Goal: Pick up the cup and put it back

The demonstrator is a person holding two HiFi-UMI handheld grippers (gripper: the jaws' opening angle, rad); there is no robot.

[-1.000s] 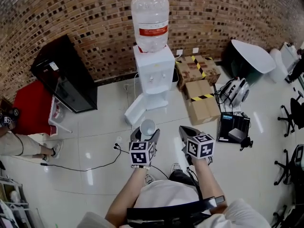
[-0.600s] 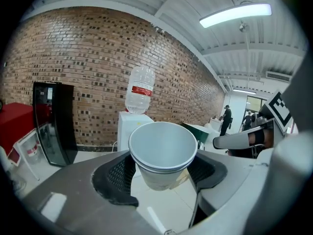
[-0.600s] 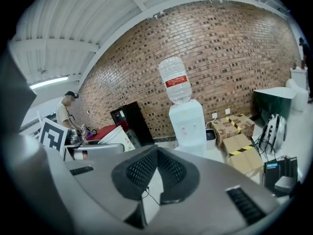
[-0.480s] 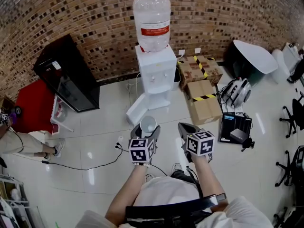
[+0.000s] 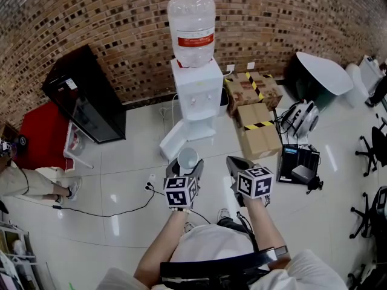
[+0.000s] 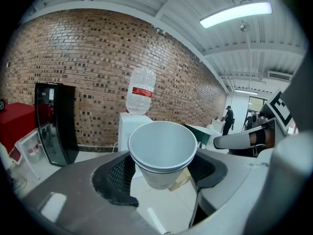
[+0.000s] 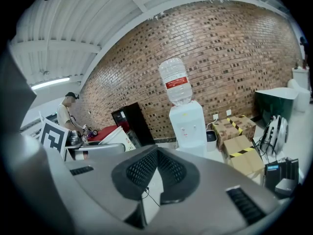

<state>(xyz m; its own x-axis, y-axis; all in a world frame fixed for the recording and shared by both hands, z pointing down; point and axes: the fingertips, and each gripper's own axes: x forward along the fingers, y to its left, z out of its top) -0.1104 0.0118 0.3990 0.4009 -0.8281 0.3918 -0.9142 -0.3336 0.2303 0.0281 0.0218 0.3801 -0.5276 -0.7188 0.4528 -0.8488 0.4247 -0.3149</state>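
One white cup upright, gripped in left tongs; right tongs closed; water dispenser ahead.

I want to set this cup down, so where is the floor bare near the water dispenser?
Widest bare tile: left of the water dispenser, bordered by the black cabinet and, nearer you, the cable. A narrower strip runs between the dispenser's base and the cup. Right is crowded: cardboard boxes, black case.
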